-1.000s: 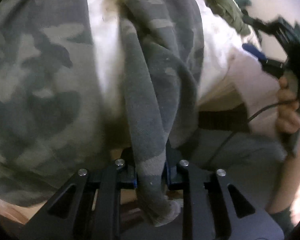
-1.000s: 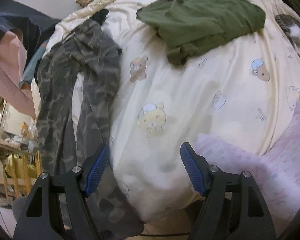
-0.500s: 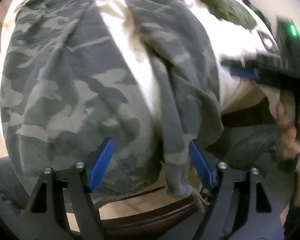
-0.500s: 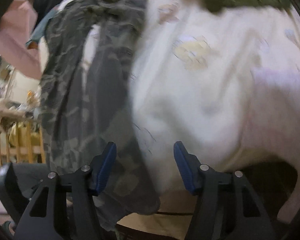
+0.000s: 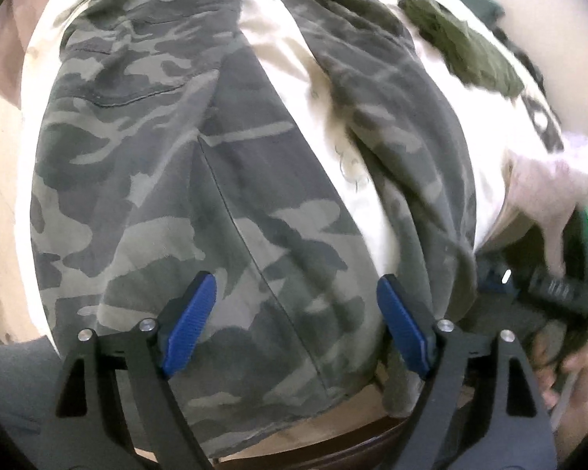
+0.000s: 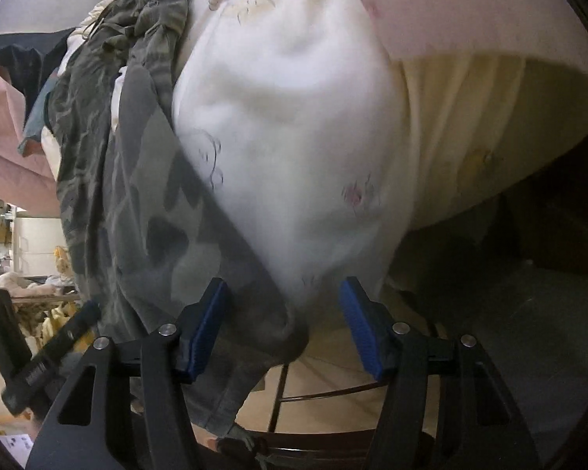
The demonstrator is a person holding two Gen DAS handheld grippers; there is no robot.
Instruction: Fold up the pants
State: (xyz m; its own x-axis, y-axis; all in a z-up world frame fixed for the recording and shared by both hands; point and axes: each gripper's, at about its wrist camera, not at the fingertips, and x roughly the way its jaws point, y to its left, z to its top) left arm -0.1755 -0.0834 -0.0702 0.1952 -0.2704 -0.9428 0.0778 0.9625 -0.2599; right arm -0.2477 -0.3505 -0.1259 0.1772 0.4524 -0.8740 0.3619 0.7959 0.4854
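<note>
On the bed covered by a cream bear-print quilt (image 6: 294,117), the grey-green camouflage cotton pants (image 5: 200,180) lay spread lengthwise, both legs running toward the footboard with a strip of quilt showing between them. The hems hung over the bed's near edge, one cuff frayed. The left tool (image 5: 294,321) hovered above the wider leg, its blue pads still parting and clamping nothing. The right tool (image 6: 282,329) was released too, straddling the other leg's cuff at the mattress corner without pressing it. An olive green crumpled garment (image 5: 466,51) lay further up, well apart from the pants.
</note>
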